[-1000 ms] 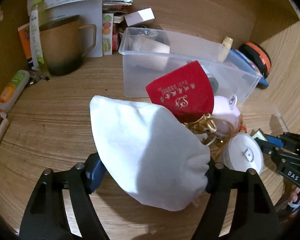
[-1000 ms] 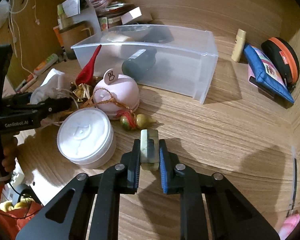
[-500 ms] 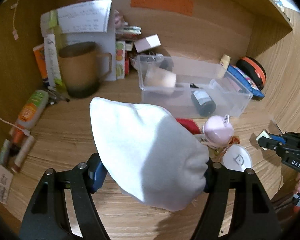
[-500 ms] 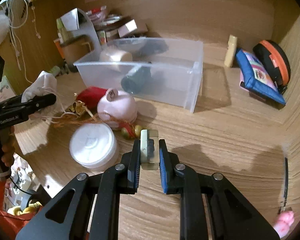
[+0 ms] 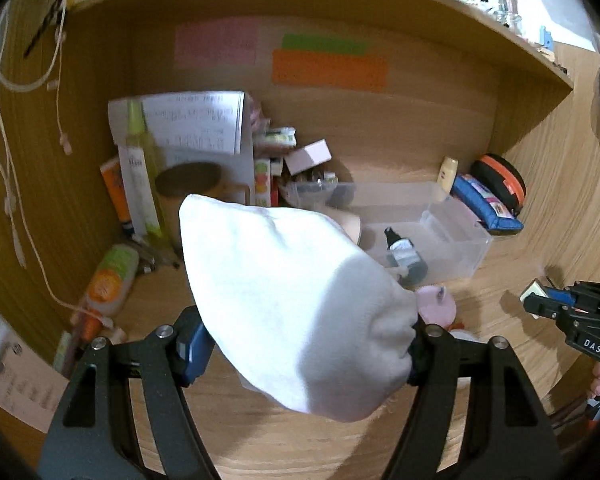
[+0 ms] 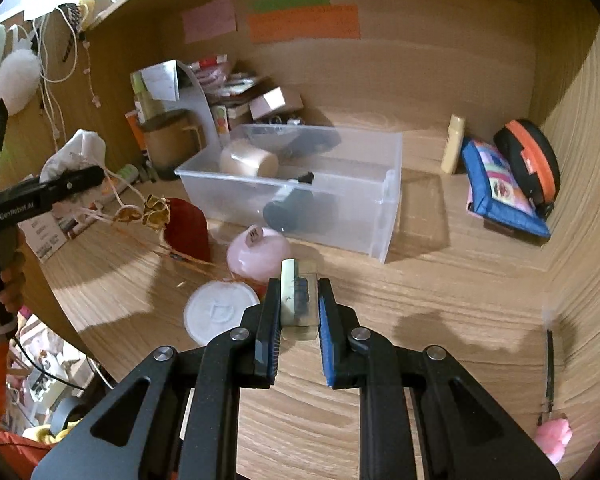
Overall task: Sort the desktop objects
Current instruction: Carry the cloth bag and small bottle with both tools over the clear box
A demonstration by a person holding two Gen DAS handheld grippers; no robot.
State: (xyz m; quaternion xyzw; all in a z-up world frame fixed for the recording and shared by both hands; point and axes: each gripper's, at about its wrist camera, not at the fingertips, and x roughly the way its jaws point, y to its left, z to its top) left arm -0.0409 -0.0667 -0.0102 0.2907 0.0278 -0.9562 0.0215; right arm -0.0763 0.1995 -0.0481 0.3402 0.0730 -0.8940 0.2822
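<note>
My left gripper is shut on a white cloth pouch that fills the middle of the left wrist view. In the right wrist view that left gripper is at the left, the white pouch above it. Thin strings run from it down to gold ornaments and a red pouch on the desk. My right gripper is shut on a small pale green block. It hangs above the desk in front of a clear plastic bin. The right gripper also shows at the right edge of the left wrist view.
The bin holds a dark bottle and a beige roll. In front of it lie a pink round case and a white round tin. A brown mug and papers stand back left. A blue pouch and an orange-black case lie back right.
Both grippers have risen, each keeping its grip. The desk objects look smaller and lower, and the back wall with coloured notes has come into view.
</note>
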